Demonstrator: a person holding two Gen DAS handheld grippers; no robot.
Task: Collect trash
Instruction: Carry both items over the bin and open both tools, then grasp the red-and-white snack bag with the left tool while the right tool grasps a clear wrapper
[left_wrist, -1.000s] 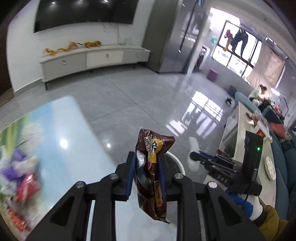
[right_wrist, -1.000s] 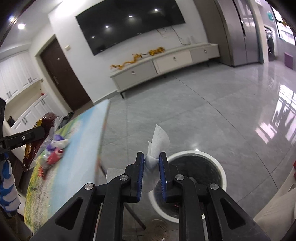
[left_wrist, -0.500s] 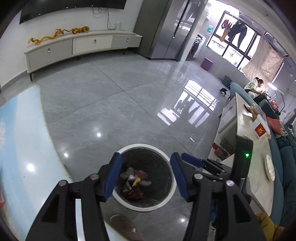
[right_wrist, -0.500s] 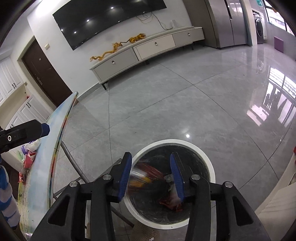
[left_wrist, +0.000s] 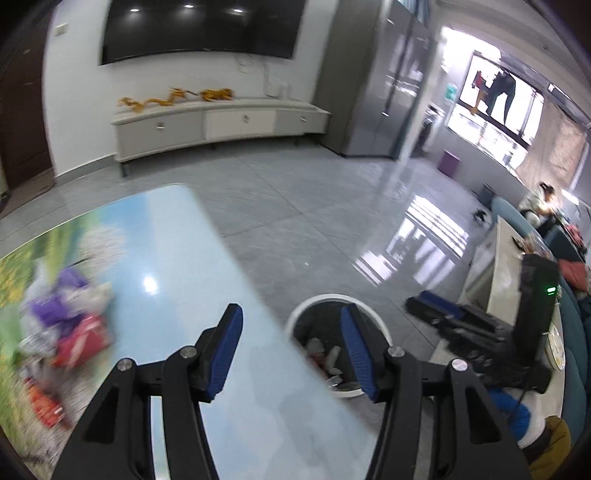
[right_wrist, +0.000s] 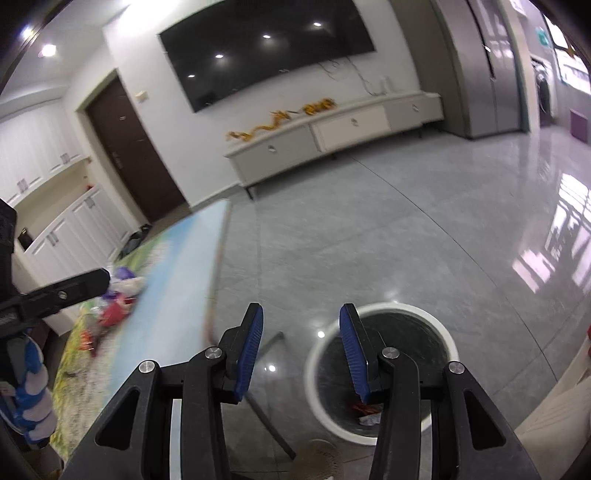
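Observation:
My left gripper (left_wrist: 291, 350) is open and empty, above the table's right edge. A white-rimmed trash bin (left_wrist: 295, 321) stands on the floor beside the table, with wrappers inside (left_wrist: 325, 358). A blurred pile of trash, purple, red and white wrappers (left_wrist: 70, 325), lies on the table at the left. My right gripper (right_wrist: 301, 347) is open and empty, above the floor between the table and the bin (right_wrist: 439, 332). The bin holds trash at its bottom (right_wrist: 365, 413). The pile (right_wrist: 114, 295) shows at the left, and the left gripper (right_wrist: 66, 291) reaches over it.
The table (left_wrist: 177, 266) has a glossy landscape-print top; its metal leg (right_wrist: 266, 398) slants down beside the bin. A low TV cabinet (left_wrist: 218, 125) stands by the far wall. A counter with equipment (left_wrist: 517, 295) is at the right. Grey tiled floor (right_wrist: 406, 229) lies around.
Both grippers opened and dropped their trash, the brown snack bag and the white tissue, into the bin. Both have since swung left, back toward the table.

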